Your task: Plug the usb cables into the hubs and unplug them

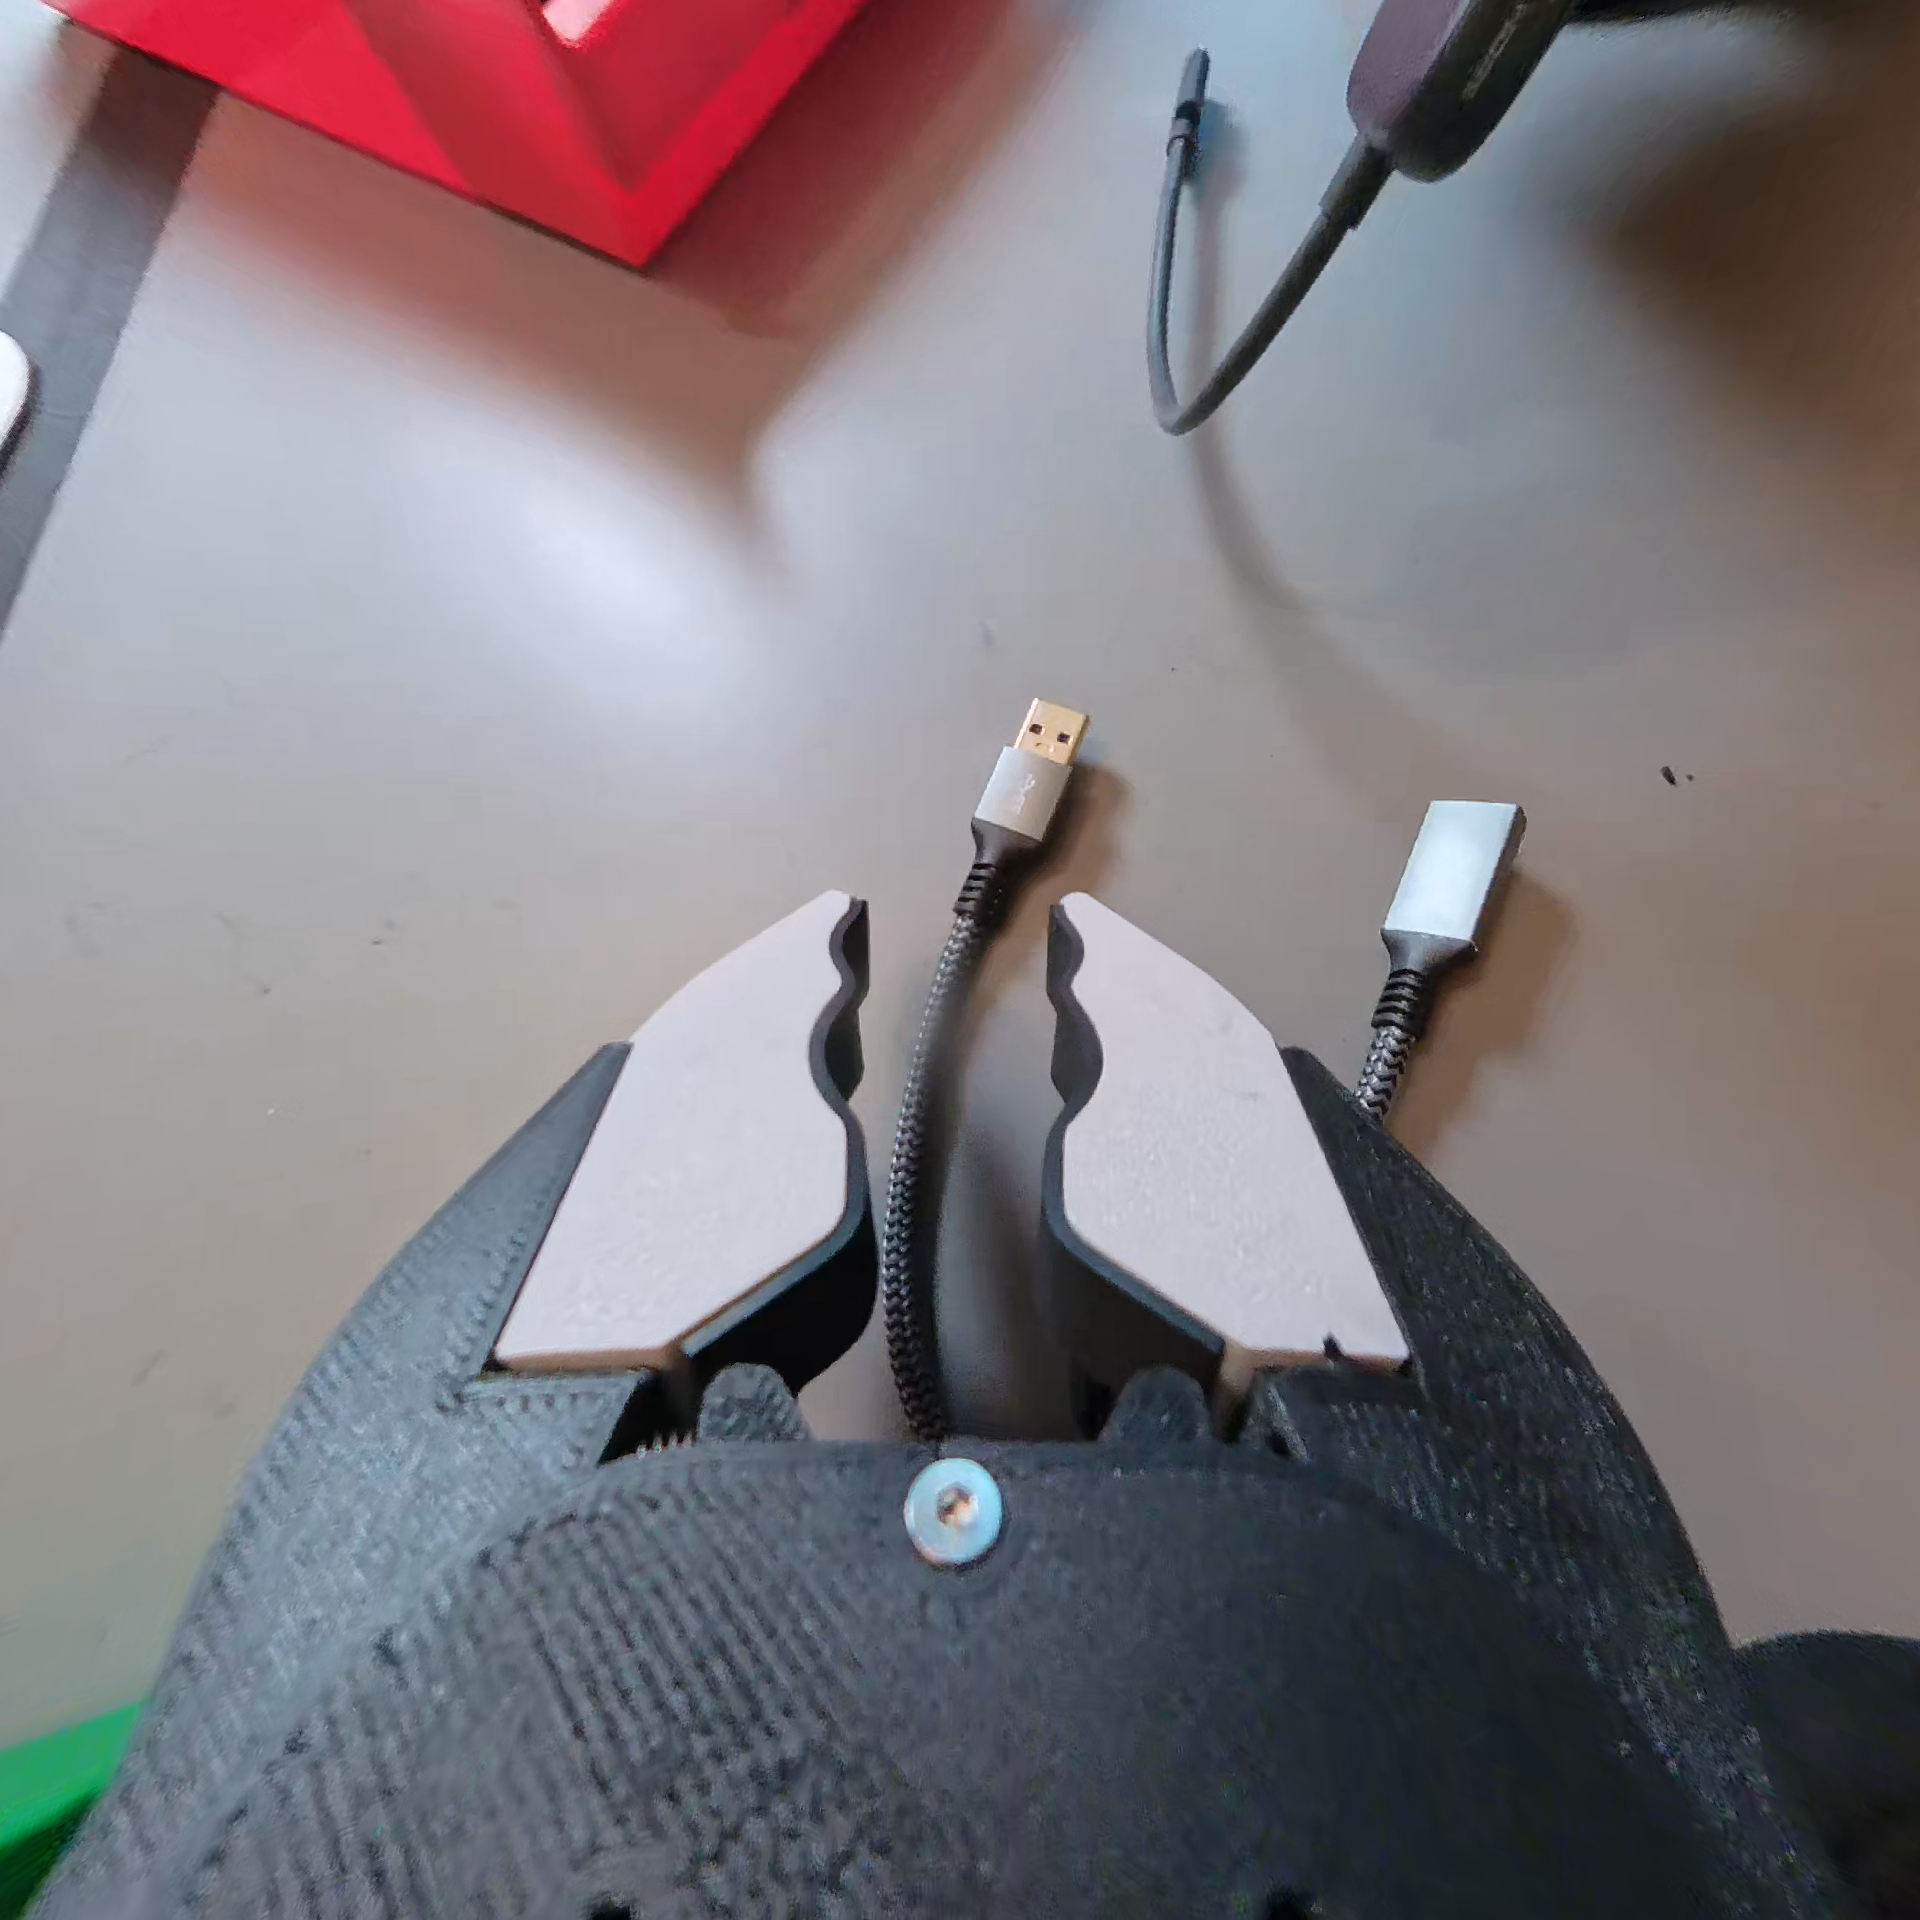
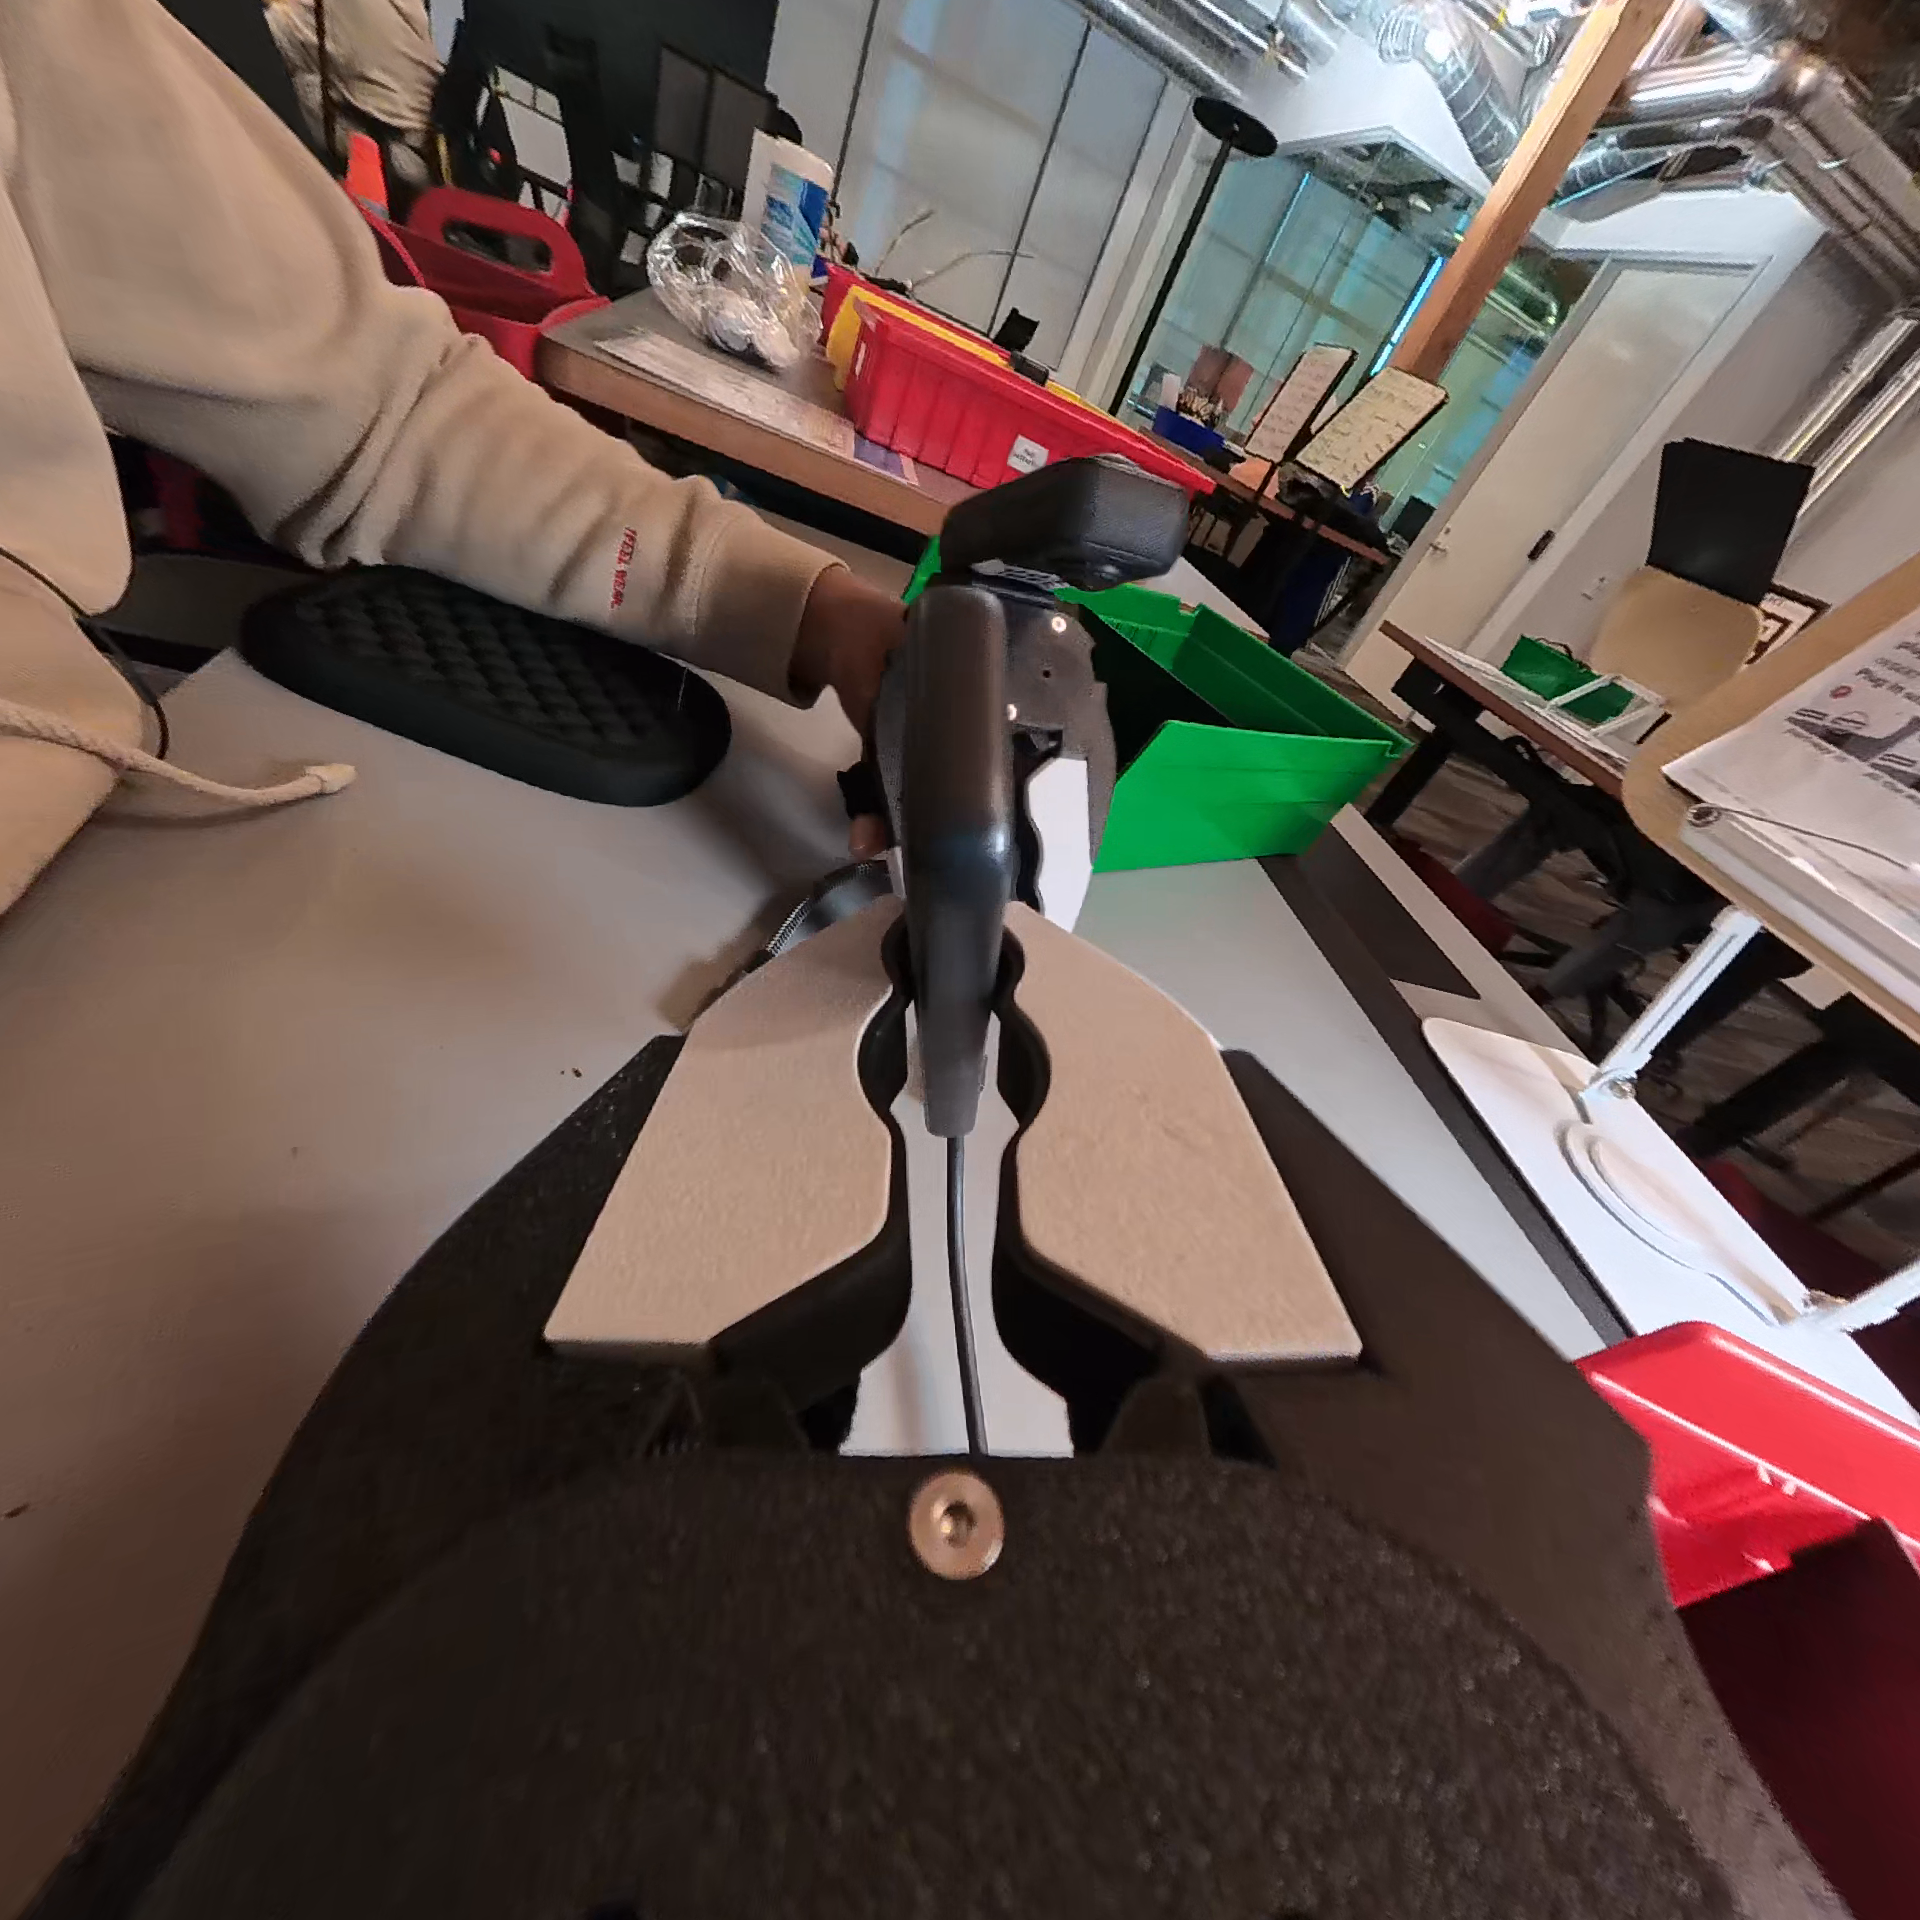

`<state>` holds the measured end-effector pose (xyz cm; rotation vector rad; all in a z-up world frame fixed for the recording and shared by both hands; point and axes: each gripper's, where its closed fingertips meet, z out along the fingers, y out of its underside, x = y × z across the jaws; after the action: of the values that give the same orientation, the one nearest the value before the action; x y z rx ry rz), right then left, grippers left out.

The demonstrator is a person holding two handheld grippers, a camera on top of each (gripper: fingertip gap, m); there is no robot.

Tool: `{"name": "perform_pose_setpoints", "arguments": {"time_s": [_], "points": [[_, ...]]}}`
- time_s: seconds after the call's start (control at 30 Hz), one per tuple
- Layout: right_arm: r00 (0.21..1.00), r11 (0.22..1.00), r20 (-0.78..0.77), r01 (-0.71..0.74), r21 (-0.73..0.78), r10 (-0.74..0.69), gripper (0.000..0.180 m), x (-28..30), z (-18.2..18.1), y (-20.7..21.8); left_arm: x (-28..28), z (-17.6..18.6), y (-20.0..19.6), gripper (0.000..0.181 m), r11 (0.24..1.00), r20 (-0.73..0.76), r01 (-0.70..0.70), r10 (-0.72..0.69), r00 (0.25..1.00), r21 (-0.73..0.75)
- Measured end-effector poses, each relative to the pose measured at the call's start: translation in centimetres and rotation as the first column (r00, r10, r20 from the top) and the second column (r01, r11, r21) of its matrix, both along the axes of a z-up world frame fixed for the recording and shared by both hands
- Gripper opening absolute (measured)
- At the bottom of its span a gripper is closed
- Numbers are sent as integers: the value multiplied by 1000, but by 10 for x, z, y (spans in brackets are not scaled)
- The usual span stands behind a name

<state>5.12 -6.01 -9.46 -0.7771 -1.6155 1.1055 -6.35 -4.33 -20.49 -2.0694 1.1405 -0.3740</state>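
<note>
Here the right gripper [image 2: 951, 1023] clamps the dark hub [image 2: 951, 883] off the table [image 1: 468, 675], presumably ready for plugging, while the left gripper [image 1: 961, 940] straddles the braided cable [image 1: 940, 1060], jaws apart, its gold plug [image 1: 1049, 743] lying ahead.

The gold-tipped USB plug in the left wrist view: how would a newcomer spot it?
Start at the grey table, then the left gripper with its jaws apart. A braided cable runs between them to the plug beyond the fingertips. Unlike the silver connector to its right, its end is gold.
</note>
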Motion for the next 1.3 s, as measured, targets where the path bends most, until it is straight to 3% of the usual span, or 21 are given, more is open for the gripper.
{"name": "perform_pose_setpoints", "arguments": {"time_s": [0.27,0.4,0.5,0.6,0.67,0.77,0.87,1.1,1.2,1.3], "points": [[999,999,39,31,7,-31,12,-4,-10,6,11,-19,-5,30,984,-33,124,-130,991,-129],[998,999,46,43,6,-43,12,-4,-11,9,13,-19,-3,25,984,-1,113,-114,993,-138],[997,998,54,57,13,-57,12,-5,-13,10,10,-19,2,11,990,-14,76,-78,997,-115],[996,997,53,77,22,-79,12,-5,-12,13,1,-8,17,10,1000,-62,-7,6,998,-15],[994,995,46,97,23,-98,12,-5,-10,17,-9,19,33,10,989,-47,-106,111,993,101],[992,993,31,119,1,-119,12,-3,-6,23,-37,66,50,10,911,-89,-256,298,950,324],[990,990,17,137,-12,-137,12,-1,-2,28,-37,92,40,10,859,-130,-245,335,933,450],[988,988,-1,152,-32,-152,12,2,4,32,13,23,-17,0,988,-229,-8,45,972,157],[988,987,0,157,-25,-157,12,2,4,32,15,16,-16,2,992,-240,22,9,971,127],[988,987,0,156,-24,-156,12,2,5,32,6,14,1,14,996,-187,-37,51,981,75]]}}
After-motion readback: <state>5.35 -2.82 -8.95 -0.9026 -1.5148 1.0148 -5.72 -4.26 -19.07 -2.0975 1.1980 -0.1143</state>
